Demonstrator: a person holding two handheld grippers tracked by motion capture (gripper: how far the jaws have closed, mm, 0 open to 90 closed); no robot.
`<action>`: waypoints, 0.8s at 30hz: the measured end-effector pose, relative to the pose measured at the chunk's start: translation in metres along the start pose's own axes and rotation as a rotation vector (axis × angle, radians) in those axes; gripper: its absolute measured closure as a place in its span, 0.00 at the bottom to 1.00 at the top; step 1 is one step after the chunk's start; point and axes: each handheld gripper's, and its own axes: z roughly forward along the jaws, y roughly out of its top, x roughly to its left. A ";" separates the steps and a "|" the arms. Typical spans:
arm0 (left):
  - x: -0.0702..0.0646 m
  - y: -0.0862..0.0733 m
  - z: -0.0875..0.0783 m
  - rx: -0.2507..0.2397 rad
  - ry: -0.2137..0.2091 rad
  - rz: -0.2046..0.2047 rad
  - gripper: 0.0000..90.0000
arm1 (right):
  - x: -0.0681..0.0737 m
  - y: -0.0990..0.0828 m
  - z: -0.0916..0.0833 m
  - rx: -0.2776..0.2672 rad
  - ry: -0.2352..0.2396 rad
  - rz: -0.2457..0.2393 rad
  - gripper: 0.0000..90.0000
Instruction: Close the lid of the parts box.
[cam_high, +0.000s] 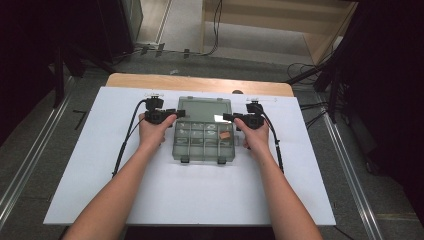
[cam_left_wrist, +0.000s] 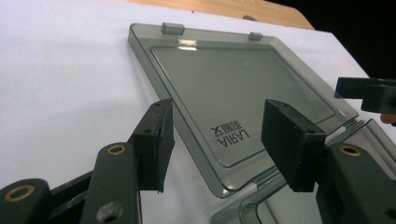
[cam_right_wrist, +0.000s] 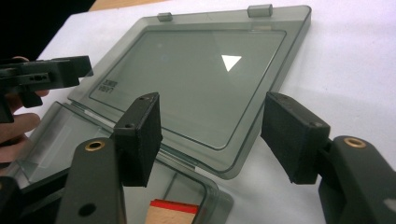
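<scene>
I held my left fingers (cam_high: 176, 113) and my right fingers (cam_high: 229, 118) level over the two near corners of the open lid (cam_high: 204, 108), which lay flat on the white desk (cam_high: 90, 165) behind the compartment box (cam_high: 204, 142). The lid's long axis ran across from one set of fingers to the other, its hinge edge toward me and its two latch tabs on the far edge. From the left gripper view, the lid's corner (cam_left_wrist: 219, 182) sat between and just below my fingers (cam_left_wrist: 156, 140), which stood apart and pressed on nothing. From the right gripper view, the matching corner (cam_right_wrist: 233, 163) lay likewise between my right fingers (cam_right_wrist: 140, 135), also parted with no contact. Each hand was about equally near its own corner. My forearms came in straight from the desk's near edge, wrists level, fingers pointing inward at each other across the hinge line. A small wooden block with a red edge (cam_right_wrist: 170, 211) rested in a compartment below my right fingers.
</scene>
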 end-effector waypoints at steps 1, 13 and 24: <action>0.000 0.000 0.001 0.004 -0.002 0.002 0.48 | 0.000 0.000 0.001 0.004 -0.001 0.002 0.42; -0.001 -0.005 0.011 0.041 0.031 -0.023 0.48 | -0.004 -0.005 0.013 0.017 -0.019 0.048 0.42; -0.001 -0.004 0.012 0.038 0.016 -0.047 0.52 | -0.006 -0.008 0.016 0.024 -0.013 0.052 0.53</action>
